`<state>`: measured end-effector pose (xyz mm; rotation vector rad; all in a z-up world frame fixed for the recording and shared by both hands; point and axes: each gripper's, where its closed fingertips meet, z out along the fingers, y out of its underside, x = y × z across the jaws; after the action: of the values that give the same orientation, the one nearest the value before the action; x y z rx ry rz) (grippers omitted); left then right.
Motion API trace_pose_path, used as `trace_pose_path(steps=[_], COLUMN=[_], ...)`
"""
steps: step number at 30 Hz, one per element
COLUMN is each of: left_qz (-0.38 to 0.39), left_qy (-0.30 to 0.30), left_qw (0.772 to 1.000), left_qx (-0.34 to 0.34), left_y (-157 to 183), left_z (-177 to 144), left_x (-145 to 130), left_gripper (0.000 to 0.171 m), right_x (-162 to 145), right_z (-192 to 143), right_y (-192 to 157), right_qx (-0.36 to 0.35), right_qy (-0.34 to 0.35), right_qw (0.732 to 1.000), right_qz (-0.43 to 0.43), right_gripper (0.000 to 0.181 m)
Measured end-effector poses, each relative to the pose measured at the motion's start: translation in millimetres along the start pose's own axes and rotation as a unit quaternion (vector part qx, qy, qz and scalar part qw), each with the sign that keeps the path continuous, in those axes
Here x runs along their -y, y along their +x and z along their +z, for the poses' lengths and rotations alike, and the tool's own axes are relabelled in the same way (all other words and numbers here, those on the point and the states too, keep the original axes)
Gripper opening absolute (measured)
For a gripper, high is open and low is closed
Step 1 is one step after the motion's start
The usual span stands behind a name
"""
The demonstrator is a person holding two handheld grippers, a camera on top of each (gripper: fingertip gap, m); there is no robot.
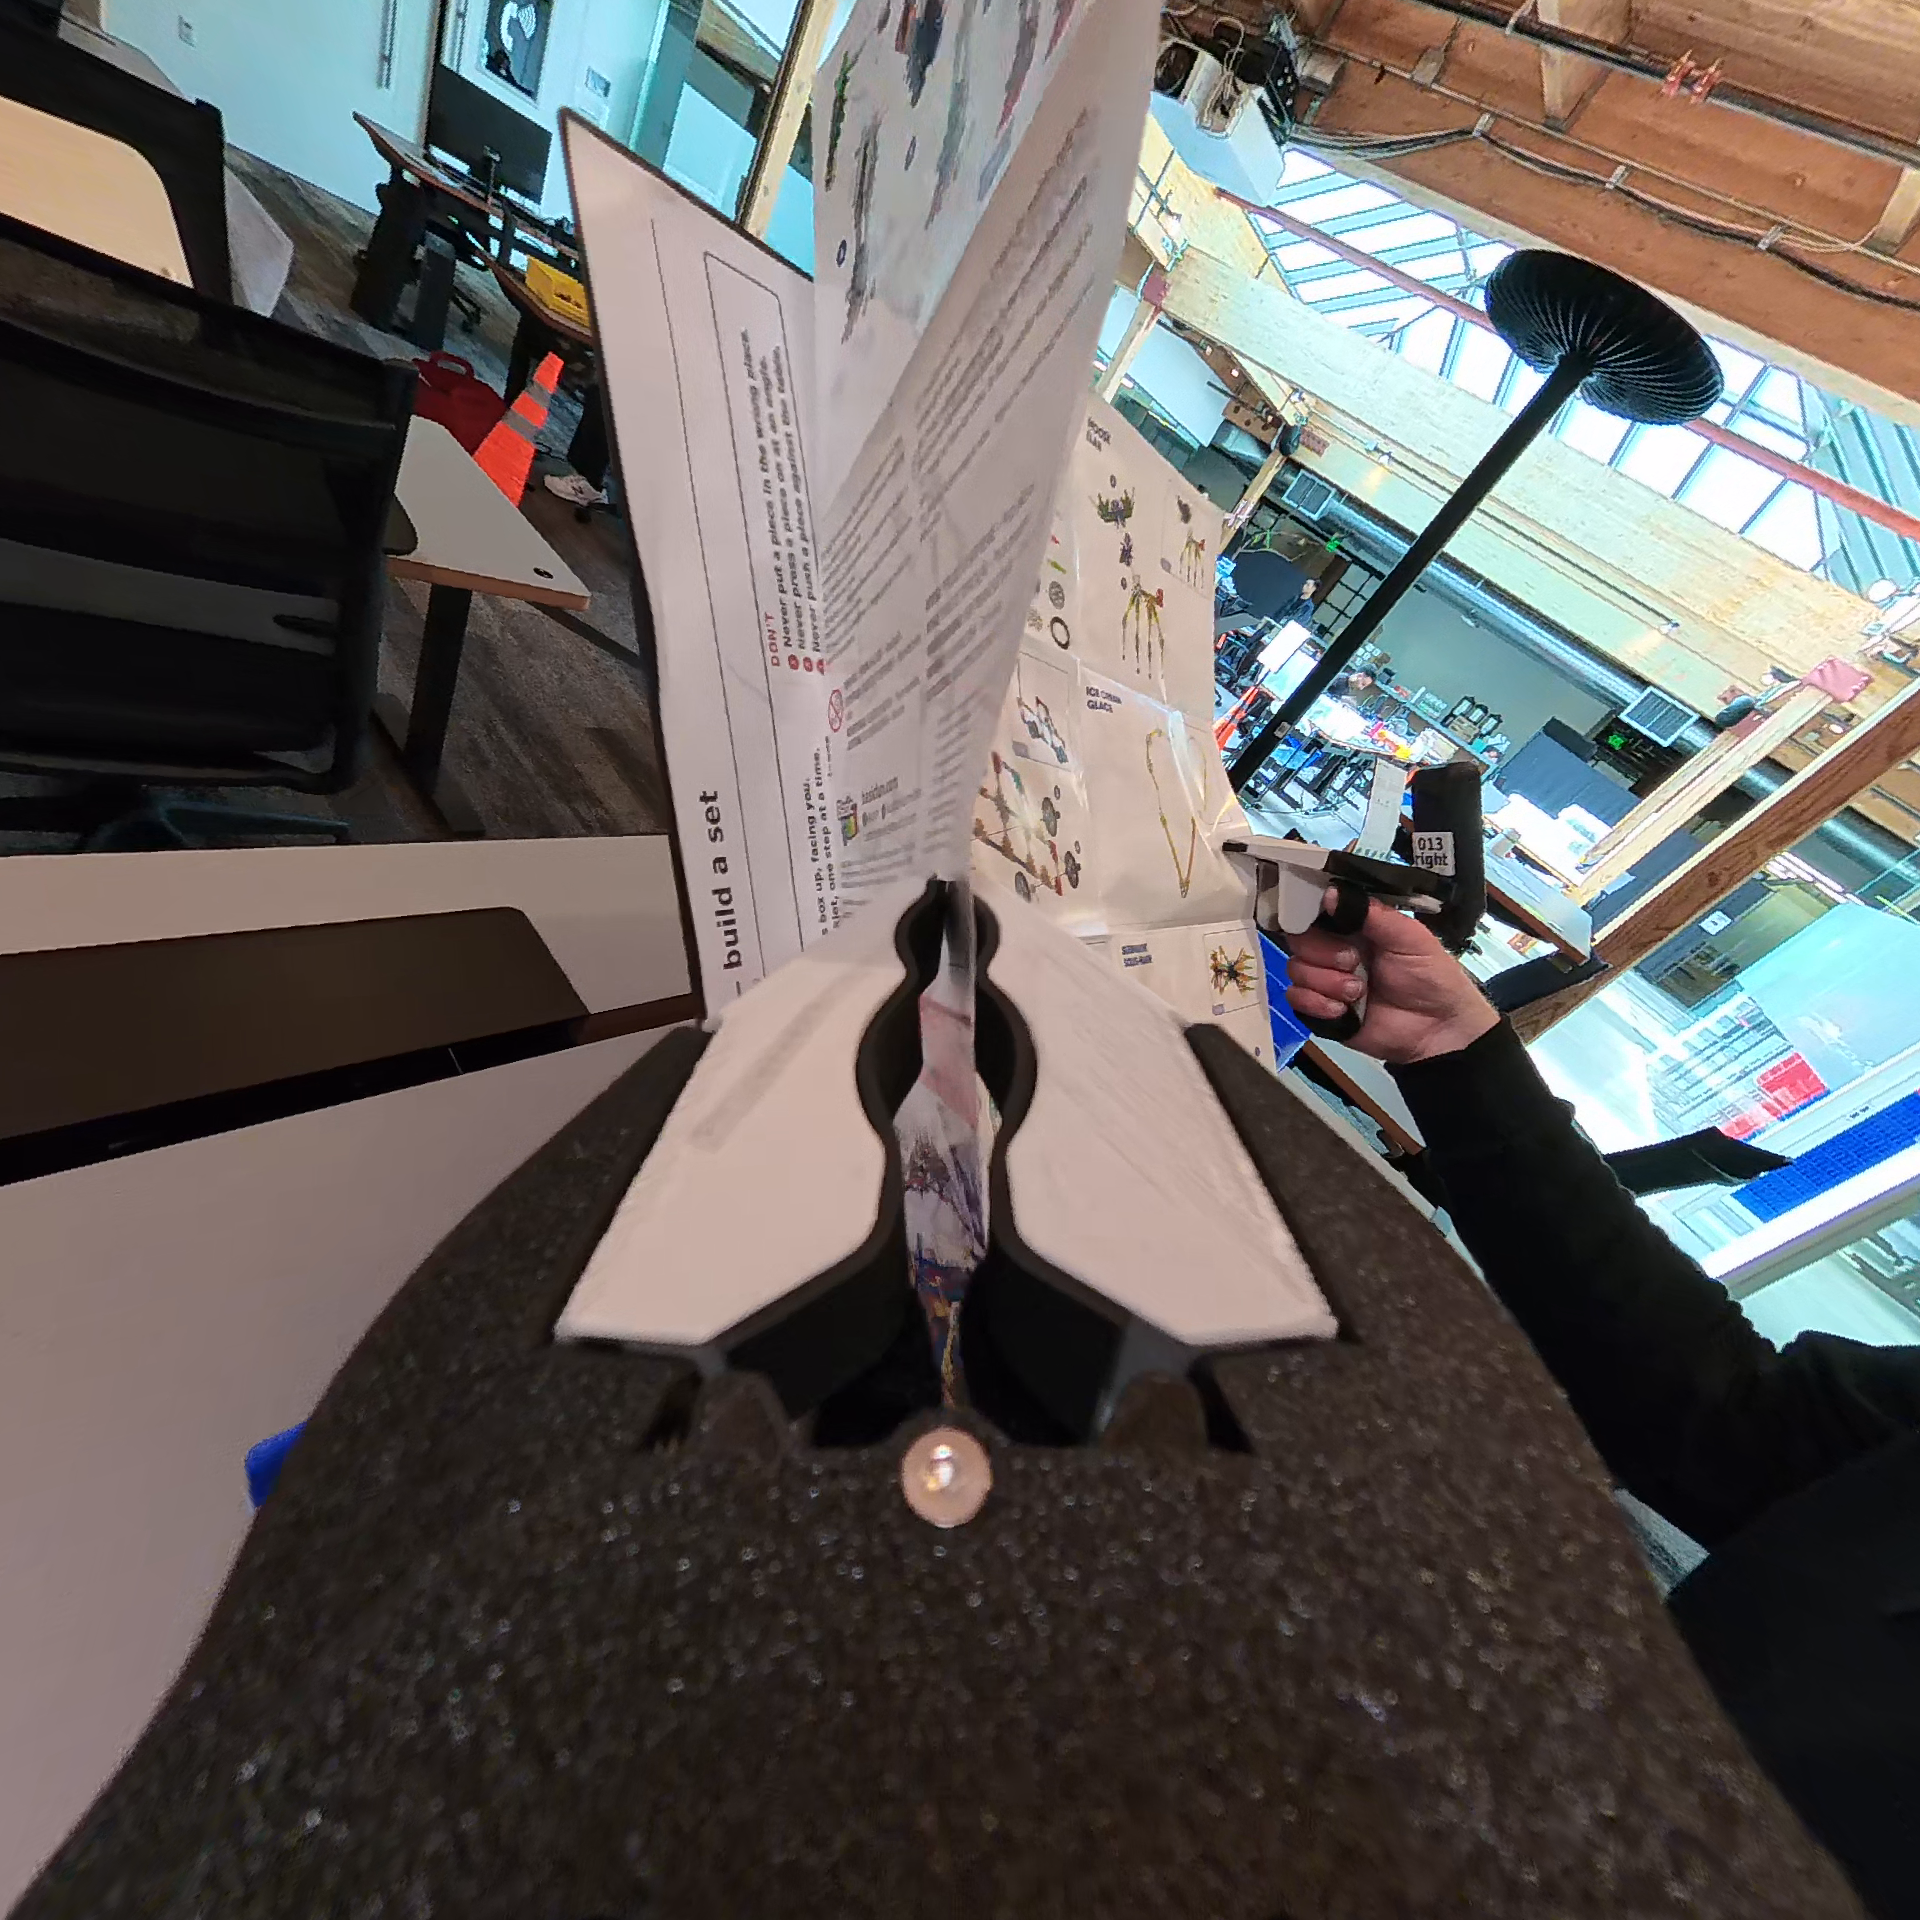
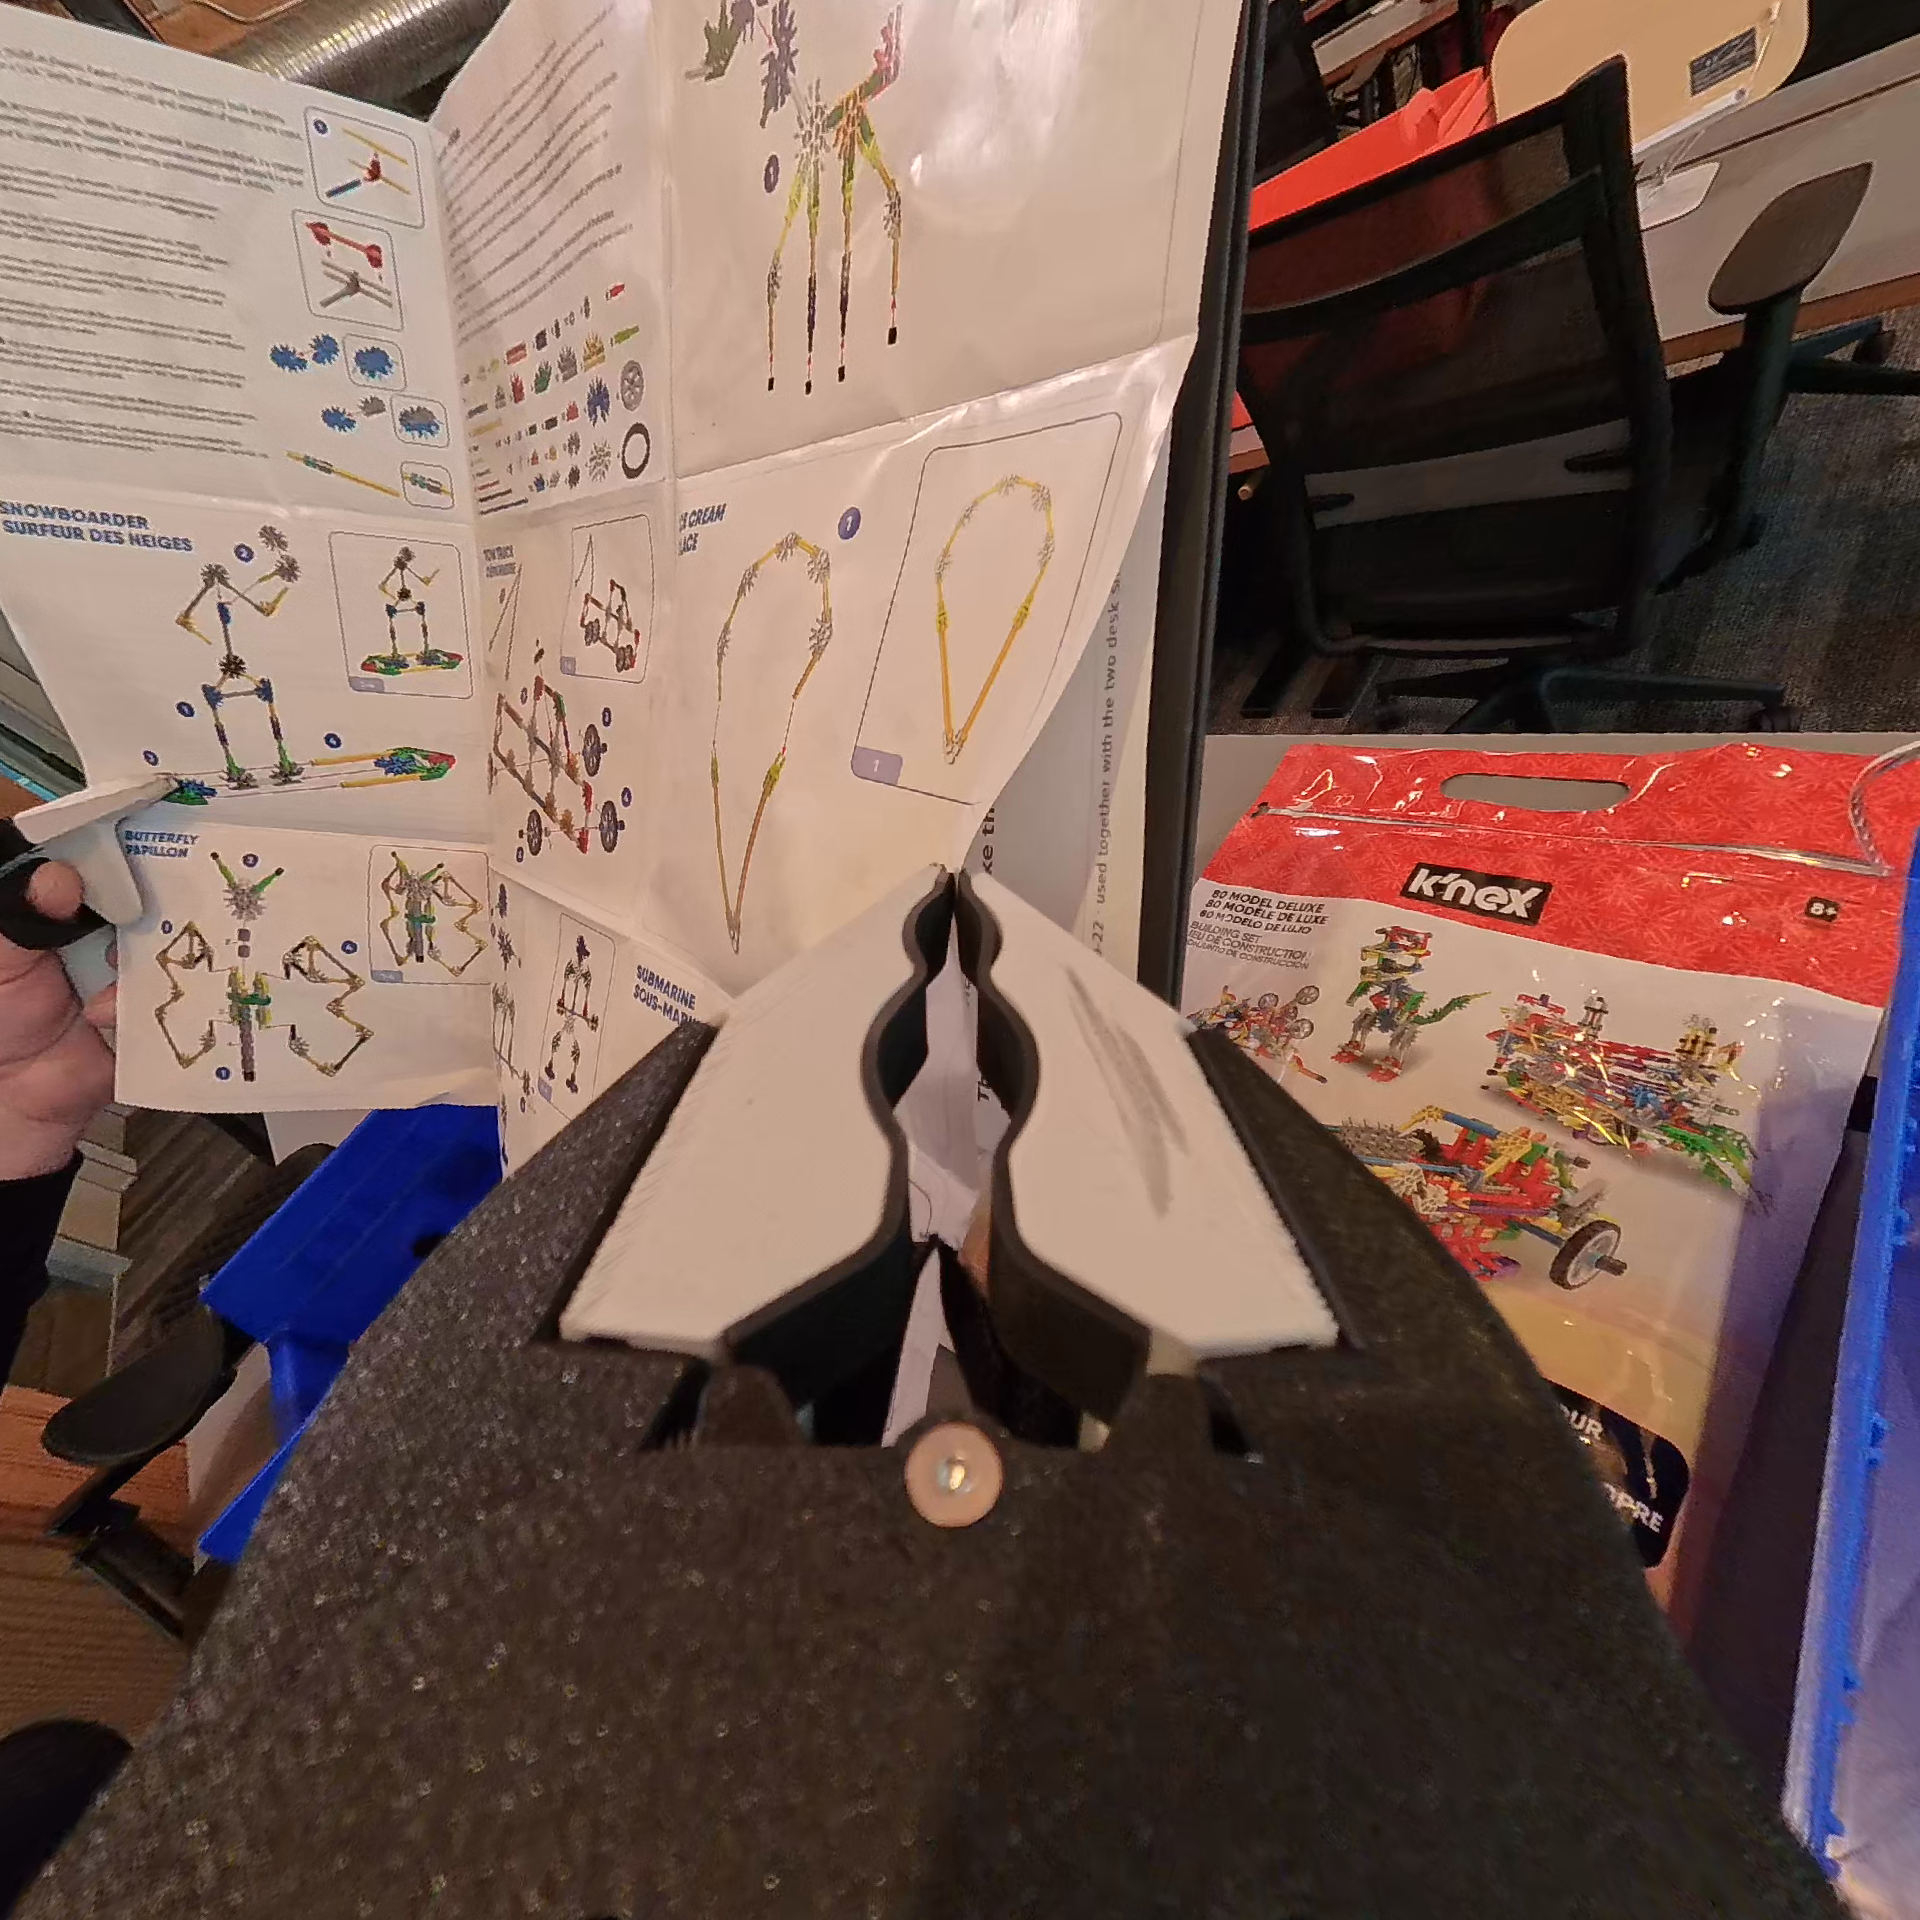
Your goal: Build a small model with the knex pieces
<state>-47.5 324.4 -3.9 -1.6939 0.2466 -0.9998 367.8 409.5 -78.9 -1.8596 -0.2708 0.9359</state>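
Observation:
A large creased instruction sheet point(image 1: 940, 436) with coloured model drawings is held spread in the air between both grippers. My left gripper point(image 1: 948, 896) is shut on one edge of it, and the paper runs up from between its fingers. My right gripper point(image 2: 951, 881) is shut on the sheet's point(image 2: 582, 436) lower right part, with white paper showing between its fingers. The right gripper also shows in the left wrist view point(image 1: 1247, 850), held by a hand at the sheet's far edge. The left gripper shows in the right wrist view point(image 2: 99, 805) at the sheet's left edge.
A white printed board point(image 1: 675, 436) stands upright behind the sheet. A red and white building-set bag point(image 2: 1538, 1039) lies on the table to the right. Blue bins stand below point(image 2: 343, 1236) and at the right edge point(image 2: 1870, 1351). An office chair point(image 2: 1455, 436) and a black floor lamp point(image 1: 1455, 520) stand beyond. The left gripper's tips are roughly 45 cm from the right gripper's.

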Motion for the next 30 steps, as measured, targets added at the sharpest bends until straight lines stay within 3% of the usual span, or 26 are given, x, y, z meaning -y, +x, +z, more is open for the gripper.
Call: trace_pose_path(steps=[12,19,30], left_qz=[0.010,0.019,-0.031], left_qy=[-0.001,-0.011,-0.061], left_qw=[0.999,0.997,0.976], left_qx=[-0.035,-0.077,-0.207], left_y=[39,76,137], left_z=[16,39,87], left_x=[-2,-9,-55], left_gripper=[0.004,0.019,0.046], right_x=[0,-2,-4], right_z=[0,0,0], right_y=[-1,-1,0], right_qx=[0.002,0.005,0.008], right_qy=[0.001,0.001,0.000], right_qw=[1.000,1.000,1.000], right_qz=[0.000,0.002,0.003], right_gripper=[0.000,0.000,0.000])
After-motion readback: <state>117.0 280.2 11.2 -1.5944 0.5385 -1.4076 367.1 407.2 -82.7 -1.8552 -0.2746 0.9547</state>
